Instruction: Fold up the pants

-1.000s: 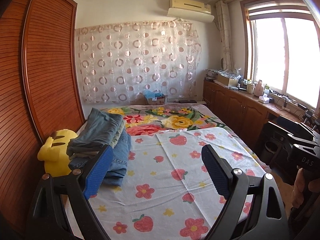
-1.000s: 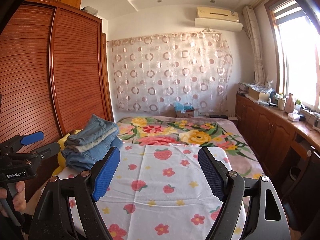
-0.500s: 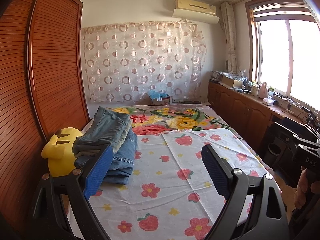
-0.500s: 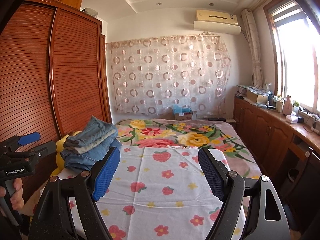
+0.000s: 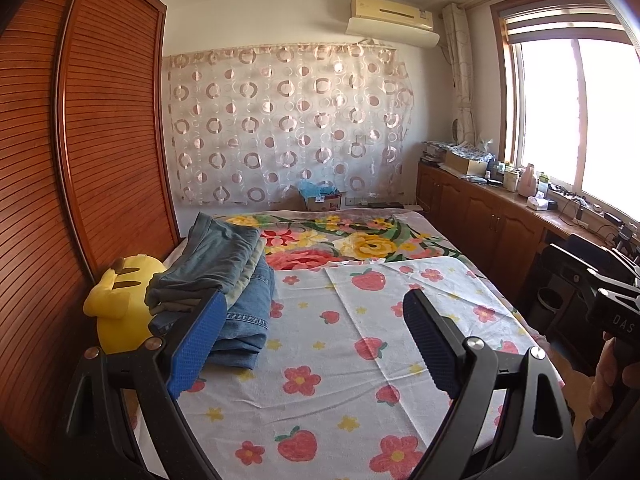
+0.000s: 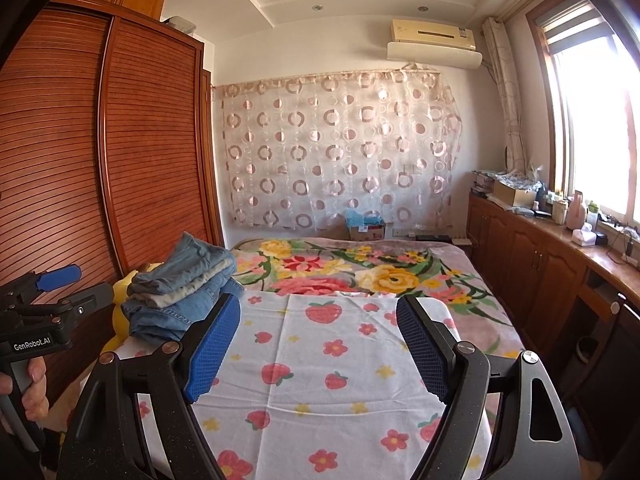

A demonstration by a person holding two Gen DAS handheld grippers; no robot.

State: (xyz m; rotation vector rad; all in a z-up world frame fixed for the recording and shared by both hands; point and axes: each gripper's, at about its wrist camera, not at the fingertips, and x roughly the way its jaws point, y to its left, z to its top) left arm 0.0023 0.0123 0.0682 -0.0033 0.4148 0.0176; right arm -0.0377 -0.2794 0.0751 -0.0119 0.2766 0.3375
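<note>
Hovering above the near edge of the bed [image 5: 472,264], the left tool [image 5: 312,344] has its blue-padded fingers [image 5: 196,344] spread wide with nothing between them. The right tool [image 6: 320,344] is held the same way in its own view, fingers [image 6: 212,352] apart and gripping nothing; its black body also shows at the right edge of the left wrist view, with the person's hand [image 5: 608,376] wrapped around the handle. In the right wrist view the left tool's body sits at the left edge, held by the other hand [image 6: 28,392].

Below both tools, a white sheet [image 5: 344,360] printed with strawberries and flowers covers the near half of the bed and lies mostly flat, with a few creases. On the sheet's left edge rests a stack of folded pants [image 5: 232,280]: blue denim at the bottom, grey-green pairs on top. The stack sits well clear of either tool. Just beside it, against the bed's left edge, is a yellow plush toy [image 5: 116,308], pressed up to the slatted wooden wardrobe [image 5: 100,140].

Past the sheet, a floral blanket [image 5: 360,240] covers the far half of the bed. At the far edge stands a cardboard box [image 5: 324,200], with a circle-patterned curtain [image 5: 288,120] hanging on the wall behind it and an air conditioner [image 5: 392,16] above. Along the right wall runs a wooden cabinet [image 5: 480,216] under the window [image 5: 580,120].
</note>
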